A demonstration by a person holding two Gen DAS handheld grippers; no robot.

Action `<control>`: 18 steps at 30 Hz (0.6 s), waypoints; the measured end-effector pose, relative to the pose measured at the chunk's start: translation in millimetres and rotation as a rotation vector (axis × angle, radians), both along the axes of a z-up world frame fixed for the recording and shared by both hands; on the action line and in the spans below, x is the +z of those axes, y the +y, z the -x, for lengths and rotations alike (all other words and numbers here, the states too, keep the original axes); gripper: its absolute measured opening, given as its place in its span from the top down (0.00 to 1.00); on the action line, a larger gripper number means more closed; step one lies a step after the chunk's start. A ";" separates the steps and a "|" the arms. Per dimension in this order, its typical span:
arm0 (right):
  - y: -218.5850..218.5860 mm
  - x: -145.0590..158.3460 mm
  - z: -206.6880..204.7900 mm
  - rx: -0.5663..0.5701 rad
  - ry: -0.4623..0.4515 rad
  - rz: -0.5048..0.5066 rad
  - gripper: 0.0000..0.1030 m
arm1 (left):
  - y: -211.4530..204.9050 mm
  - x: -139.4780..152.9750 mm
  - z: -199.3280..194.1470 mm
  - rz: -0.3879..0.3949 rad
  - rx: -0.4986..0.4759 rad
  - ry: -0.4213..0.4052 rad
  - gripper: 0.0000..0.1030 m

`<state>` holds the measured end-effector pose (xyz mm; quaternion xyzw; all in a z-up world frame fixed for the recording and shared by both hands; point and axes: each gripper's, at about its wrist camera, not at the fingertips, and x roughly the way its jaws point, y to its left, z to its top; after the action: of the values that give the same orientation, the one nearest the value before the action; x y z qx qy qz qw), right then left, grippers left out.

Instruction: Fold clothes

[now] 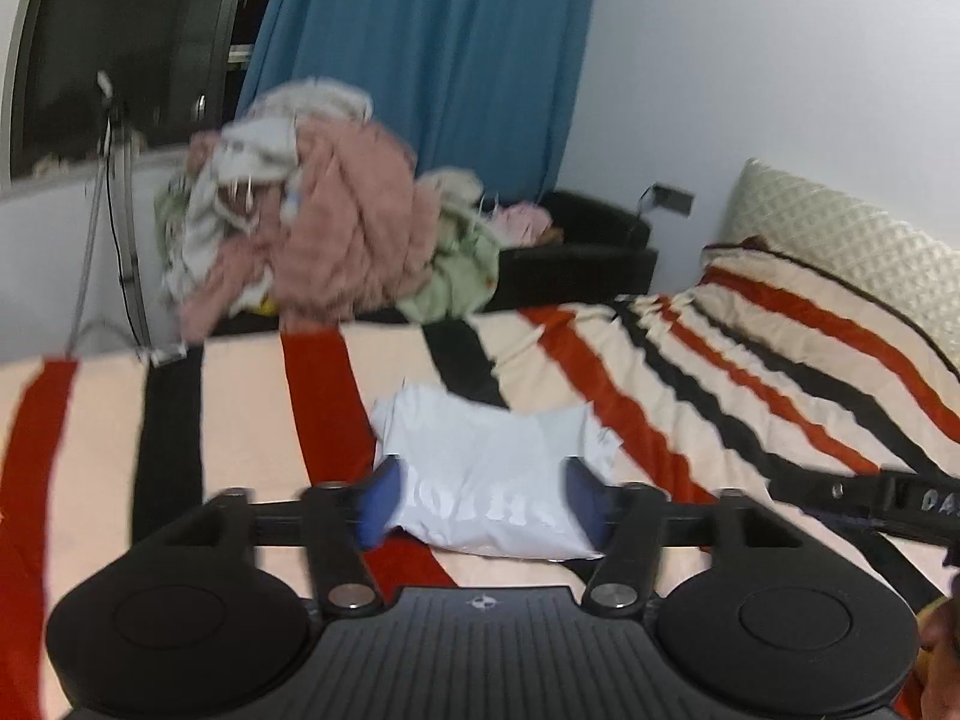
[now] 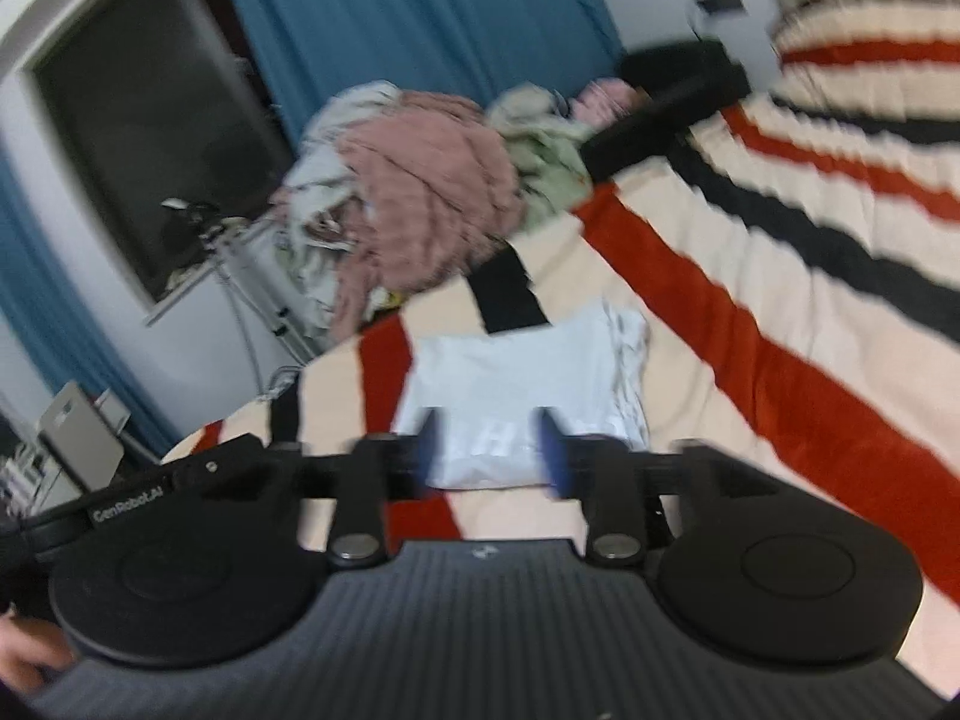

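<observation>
A folded white garment [image 1: 489,474] with faint lettering lies on the striped bed cover [image 1: 690,372]. My left gripper [image 1: 483,501] is open, its blue fingertips apart on either side of the garment's near edge, holding nothing. In the right wrist view the same white garment [image 2: 522,384] lies just beyond my right gripper [image 2: 489,456], which is open with blue fingertips apart over the near edge. That view is blurred by motion. The other gripper's black body [image 1: 870,498] shows at the right of the left wrist view.
A heap of unfolded clothes [image 1: 312,222], pink, white and green, sits at the bed's far edge, also in the right wrist view [image 2: 420,198]. Behind are a blue curtain [image 1: 432,60], a dark window [image 1: 120,42], a black seat [image 1: 588,246] and a quilted pillow [image 1: 840,240].
</observation>
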<state>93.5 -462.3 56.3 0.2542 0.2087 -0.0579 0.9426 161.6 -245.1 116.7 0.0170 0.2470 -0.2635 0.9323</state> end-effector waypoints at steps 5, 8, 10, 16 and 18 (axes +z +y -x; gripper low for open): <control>25.1 27.9 45.0 0.008 -0.043 0.094 0.13 | 27.3 32.5 64.3 0.044 0.008 -0.053 0.03; 37.6 35.2 66.9 0.009 -0.070 0.161 0.13 | 44.4 43.4 96.8 0.045 0.010 -0.111 0.00; 48.1 36.8 79.6 0.020 -0.084 0.214 0.13 | 54.1 47.4 115.8 0.040 0.015 -0.141 0.00; 74.7 23.6 105.9 0.033 -0.119 0.281 0.13 | 75.4 43.4 158.3 0.043 0.027 -0.218 0.00; 82.1 15.3 110.7 0.026 -0.136 0.294 0.13 | 78.2 35.3 170.2 0.040 0.004 -0.233 0.00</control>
<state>-17.2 -380.2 71.6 0.1142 0.1372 -0.0583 0.9822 -8.5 -166.9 152.0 0.0286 0.1315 -0.2627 0.9555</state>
